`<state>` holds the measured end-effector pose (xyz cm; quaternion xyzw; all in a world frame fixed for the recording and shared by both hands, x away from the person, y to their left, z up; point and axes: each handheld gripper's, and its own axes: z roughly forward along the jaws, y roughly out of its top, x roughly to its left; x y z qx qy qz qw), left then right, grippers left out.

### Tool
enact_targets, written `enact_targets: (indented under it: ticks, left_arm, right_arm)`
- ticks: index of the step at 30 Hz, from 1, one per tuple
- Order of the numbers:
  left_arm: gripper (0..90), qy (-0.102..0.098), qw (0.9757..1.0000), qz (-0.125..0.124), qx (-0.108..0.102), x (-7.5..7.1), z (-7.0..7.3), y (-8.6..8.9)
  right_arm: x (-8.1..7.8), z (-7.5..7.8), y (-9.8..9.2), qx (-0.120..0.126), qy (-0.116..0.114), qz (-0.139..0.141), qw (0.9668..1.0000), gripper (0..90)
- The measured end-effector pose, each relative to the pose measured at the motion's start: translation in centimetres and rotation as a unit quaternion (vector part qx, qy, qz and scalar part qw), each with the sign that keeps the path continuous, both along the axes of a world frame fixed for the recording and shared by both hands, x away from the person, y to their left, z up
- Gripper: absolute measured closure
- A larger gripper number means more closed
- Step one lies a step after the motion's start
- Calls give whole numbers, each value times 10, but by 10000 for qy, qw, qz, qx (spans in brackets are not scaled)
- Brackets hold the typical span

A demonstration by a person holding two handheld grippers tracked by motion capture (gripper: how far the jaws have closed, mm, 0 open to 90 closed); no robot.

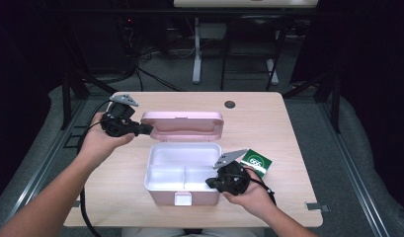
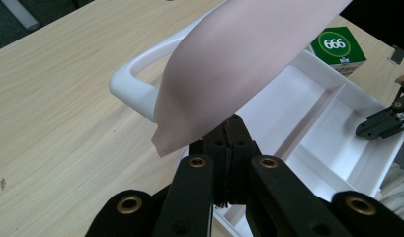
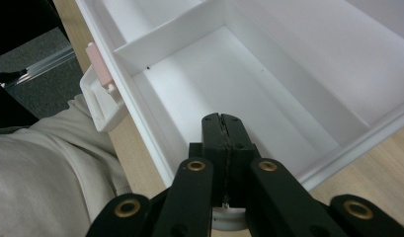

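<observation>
Your pink box (image 1: pixel 182 183) sits at the table's (image 1: pixel 268 118) near edge, lid (image 1: pixel 182 124) already up, its white compartments empty. Your left gripper (image 1: pixel 146 130) is clamped on the lid's edge; the right gripper (image 1: pixel 210 183), jaws closed on nothing, hovers over a compartment. The green carton (image 1: pixel 256 163) just beside awaits loading, probably.

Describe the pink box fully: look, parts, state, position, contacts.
The pink box looks plastic, with a white inner tray of one long rear compartment and two front ones, all empty. Its lid stands open, the left gripper at its left edge. A white latch hangs in front. It sits mid-table, with the right gripper over its right front corner.
</observation>
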<state>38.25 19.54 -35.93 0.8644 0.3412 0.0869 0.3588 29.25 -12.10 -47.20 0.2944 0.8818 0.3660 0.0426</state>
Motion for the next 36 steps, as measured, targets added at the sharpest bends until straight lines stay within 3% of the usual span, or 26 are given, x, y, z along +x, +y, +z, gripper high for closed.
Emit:
enact_targets:
  ticks: [20, 36]
  left_arm:
    - [900, 62, 9995, 150, 264, 19, -9, -6]
    - [900, 230, 9974, 384, 559, 42, -32, -5]
  right_arm:
    - [0, -1, -1, 41, -7, 1, 10000, 900]
    - [1, -2, -2, 93, 13, 2, 10000, 900]
